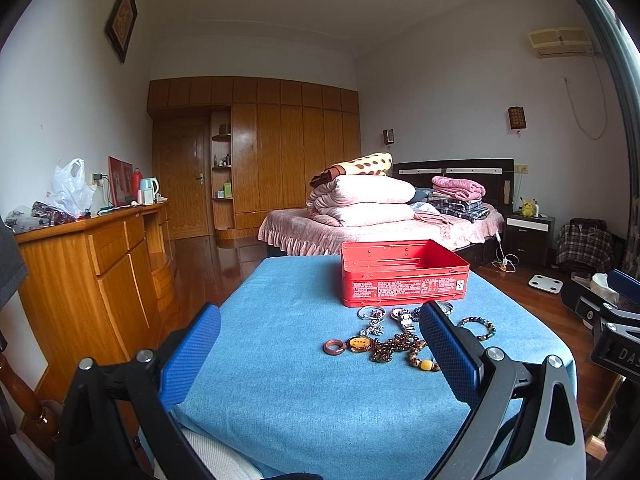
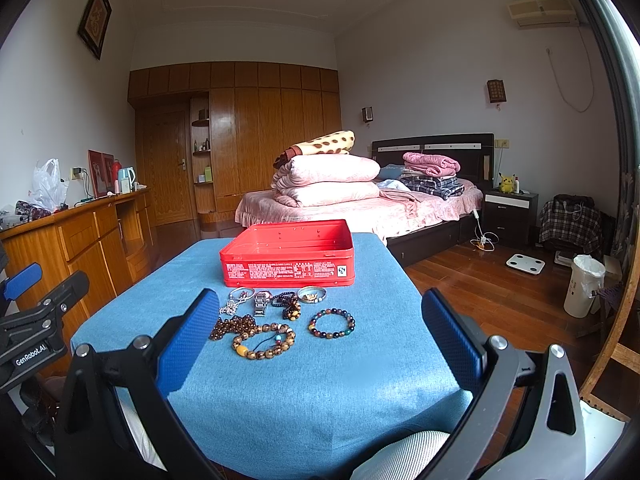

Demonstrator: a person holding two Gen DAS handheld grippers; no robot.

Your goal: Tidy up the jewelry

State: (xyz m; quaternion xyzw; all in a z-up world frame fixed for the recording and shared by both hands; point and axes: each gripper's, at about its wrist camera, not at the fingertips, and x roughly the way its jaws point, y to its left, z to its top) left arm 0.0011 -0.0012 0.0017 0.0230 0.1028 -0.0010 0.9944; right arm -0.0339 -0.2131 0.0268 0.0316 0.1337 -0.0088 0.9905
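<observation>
An open, empty red tin box [image 1: 404, 272] [image 2: 288, 256] stands at the far end of a blue-clothed table [image 1: 304, 392] [image 2: 312, 392]. Jewelry lies in front of it: a brown ring [image 1: 333, 347], an amber pendant [image 1: 359, 344], brown bead strands [image 1: 394, 348] [image 2: 264, 342], a multicolour bead bracelet [image 2: 331, 323] [image 1: 478, 326], a metal watch [image 2: 261, 303], silver pieces [image 2: 239, 298] and a small dish [image 2: 312, 294]. My left gripper [image 1: 320, 356] is open over the near table, its right finger beside the beads. My right gripper [image 2: 320, 344] is open, the jewelry between its fingers but farther off.
A wooden dresser [image 1: 92, 264] runs along the left. A bed [image 2: 360, 204] with folded bedding stands behind the table. A white bin [image 2: 582, 286] and a scale [image 2: 525, 264] sit on the wood floor at right. A cushion [image 2: 400, 456] lies at the table's near edge.
</observation>
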